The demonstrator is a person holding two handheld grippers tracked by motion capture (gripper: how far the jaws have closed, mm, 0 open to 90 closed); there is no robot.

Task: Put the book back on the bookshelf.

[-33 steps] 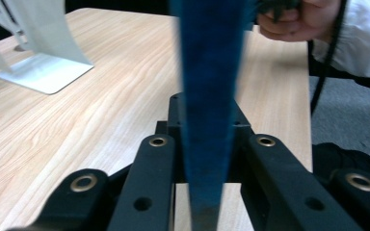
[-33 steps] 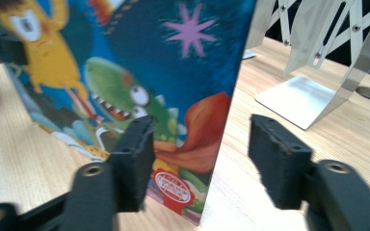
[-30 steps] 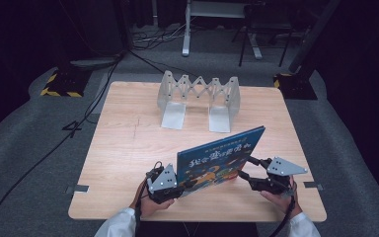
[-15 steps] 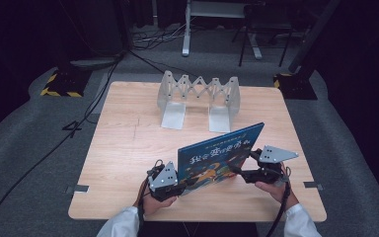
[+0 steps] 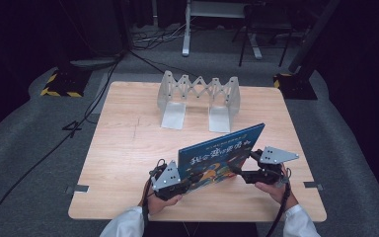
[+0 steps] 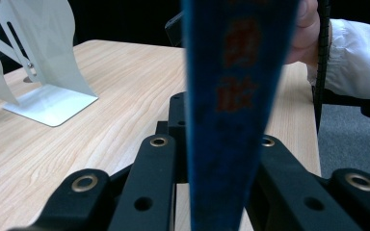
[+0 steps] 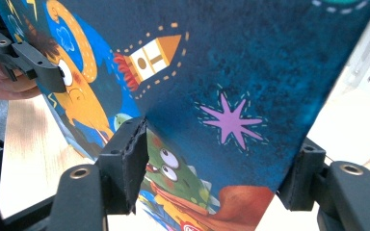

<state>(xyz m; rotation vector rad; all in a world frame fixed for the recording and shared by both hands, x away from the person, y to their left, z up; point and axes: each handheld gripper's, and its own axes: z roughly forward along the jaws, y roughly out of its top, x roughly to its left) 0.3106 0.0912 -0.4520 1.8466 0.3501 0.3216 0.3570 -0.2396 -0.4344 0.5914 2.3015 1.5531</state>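
A blue picture book (image 5: 222,150) stands tilted on its edge near the table's front. My left gripper (image 5: 181,178) is shut on its left end. In the left gripper view the book's spine (image 6: 231,96) runs up between the closed jaws of that gripper (image 6: 212,144). My right gripper (image 5: 238,170) is at the book's lower right end, open. In the right gripper view the cover (image 7: 250,72) with a rocket and a star faces the camera, and the gripper (image 7: 217,173) has its pads (image 7: 130,163) wide apart around the lower corner. The left gripper (image 7: 24,53) grips the far edge.
A grey folding book rack (image 5: 197,91) with two flat feet stands at the back middle of the wooden table (image 5: 128,148); its foot (image 6: 53,103) lies close on the left. Cables and a yellow-black striped base (image 5: 59,84) sit on the dark floor.
My right gripper has shifted a little left and farther along the book's right end. The book and my left gripper have hardly moved.
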